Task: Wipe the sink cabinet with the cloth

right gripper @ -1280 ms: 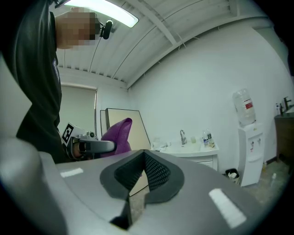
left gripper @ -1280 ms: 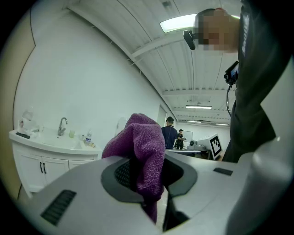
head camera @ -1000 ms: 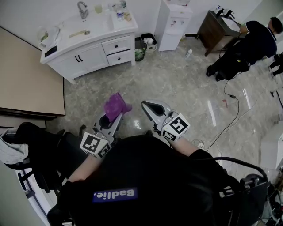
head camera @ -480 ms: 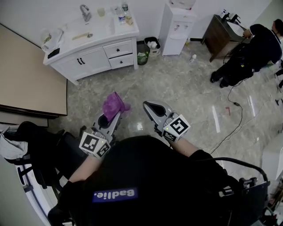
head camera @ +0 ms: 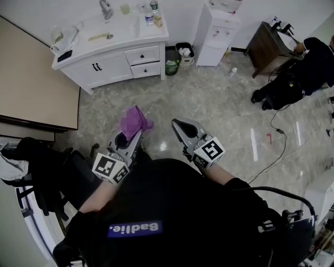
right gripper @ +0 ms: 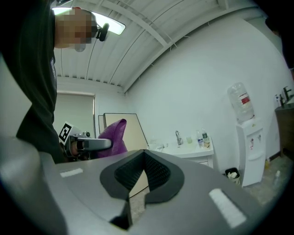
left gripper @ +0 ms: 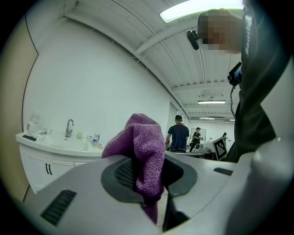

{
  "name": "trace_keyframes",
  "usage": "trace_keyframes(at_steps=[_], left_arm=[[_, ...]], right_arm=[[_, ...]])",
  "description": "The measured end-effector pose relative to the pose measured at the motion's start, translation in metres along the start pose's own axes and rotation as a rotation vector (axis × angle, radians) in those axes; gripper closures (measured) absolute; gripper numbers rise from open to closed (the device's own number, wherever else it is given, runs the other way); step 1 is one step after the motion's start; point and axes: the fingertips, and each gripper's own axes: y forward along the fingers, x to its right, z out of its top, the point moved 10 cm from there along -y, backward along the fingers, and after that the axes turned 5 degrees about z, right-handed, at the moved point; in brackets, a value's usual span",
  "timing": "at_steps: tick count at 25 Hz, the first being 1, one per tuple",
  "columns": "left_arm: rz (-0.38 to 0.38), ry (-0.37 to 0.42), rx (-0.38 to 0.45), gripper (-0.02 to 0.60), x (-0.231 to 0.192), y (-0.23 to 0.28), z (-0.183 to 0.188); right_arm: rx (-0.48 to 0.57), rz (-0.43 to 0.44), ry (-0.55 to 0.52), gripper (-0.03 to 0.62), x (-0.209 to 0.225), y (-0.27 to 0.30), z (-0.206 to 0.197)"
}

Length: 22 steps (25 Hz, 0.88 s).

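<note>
Cloth: purple cloth (head camera: 134, 121) pinched in the left gripper (head camera: 129, 136) and bunched up above its jaws. It hangs over the marble floor (head camera: 219, 104), well apart from the sink cabinet (head camera: 112, 67).
Left gripper: jaws clamped on one fold of the cloth. Most of the fabric stands free past the pads, which likely leaves a soft wad to press against a surface.
Right gripper: the right gripper (head camera: 180, 125) has its jaws drawn together with nothing between them. It is carried just beside the left one, apparently spare for now.
Sink cabinet: white, against the far wall, doors and drawers closed. Its top carries a faucet (head camera: 106, 8), a bottle (head camera: 154, 6) and small clutter that a wipe would have to skirt.
Stage: approach, by judgement. No wiping has begun, since the cloth touches nothing.
Next need: closing the gap, then laying the loose wad flat on a bare patch.
Surroundings: a bin (head camera: 172, 57) stands just beside the cabinet's right end, with a water dispenser (head camera: 216, 31) beyond it.
</note>
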Motion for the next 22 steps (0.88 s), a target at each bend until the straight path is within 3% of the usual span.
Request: trace_keyframes(at_steps=[9,15,22], left_arm=[[-0.079,-0.022,0.019,0.494,-0.086,0.059,0.005],[-0.163,-0.009,0.019,0.494,-0.175,0.117,0.032],[-0.225,-0.009,-0.027,0.494,-0.284,0.166,0.053]], right_arm=[[-0.021,-0.057,-0.039,0.6,0.047,0.068,0.013],[-0.031,-0.147,-0.061,0.6,0.092,0.147,0.026],[-0.042,-0.237,-0.005,0.6,0.135,0.248,0.034]])
